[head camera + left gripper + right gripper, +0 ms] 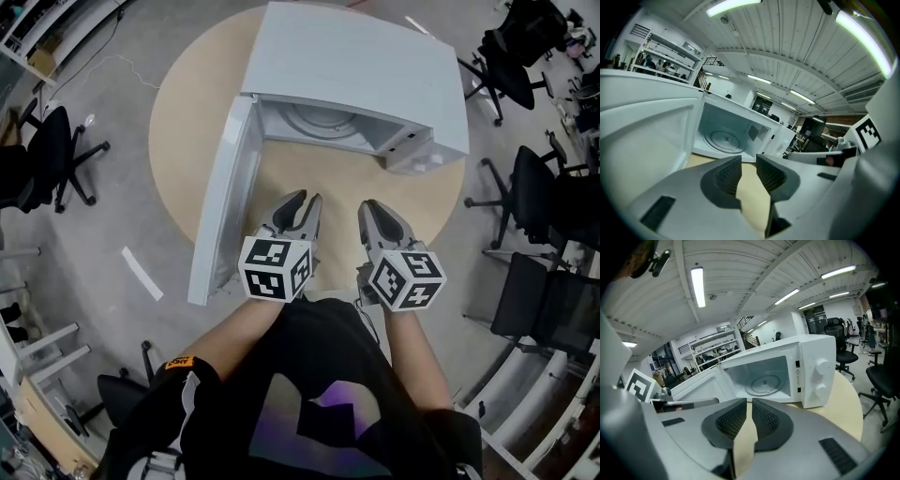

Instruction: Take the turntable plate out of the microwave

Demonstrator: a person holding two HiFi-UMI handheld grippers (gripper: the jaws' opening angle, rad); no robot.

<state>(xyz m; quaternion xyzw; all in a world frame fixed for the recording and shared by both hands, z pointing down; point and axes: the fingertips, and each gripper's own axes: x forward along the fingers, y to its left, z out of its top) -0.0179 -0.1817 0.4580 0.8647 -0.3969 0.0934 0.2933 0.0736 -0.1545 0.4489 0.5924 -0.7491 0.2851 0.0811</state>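
A white microwave [366, 66] stands on a round beige table [202, 89] with its door [223, 202] swung open to the left. The glass turntable plate [322, 120] lies flat inside the cavity; it also shows in the left gripper view [723, 140] and the right gripper view [764, 383]. My left gripper [307, 199] [748, 161] and right gripper [371, 206] [749, 404] hover side by side over the table in front of the opening, short of it. Both sets of jaws stand nearly together with only a thin slit and hold nothing.
The open door [642, 136] runs along the left gripper's left side. The control panel with two knobs [820, 373] is right of the cavity. Black office chairs [525, 56] [47, 159] ring the table; bare tabletop [337, 178] lies before the opening.
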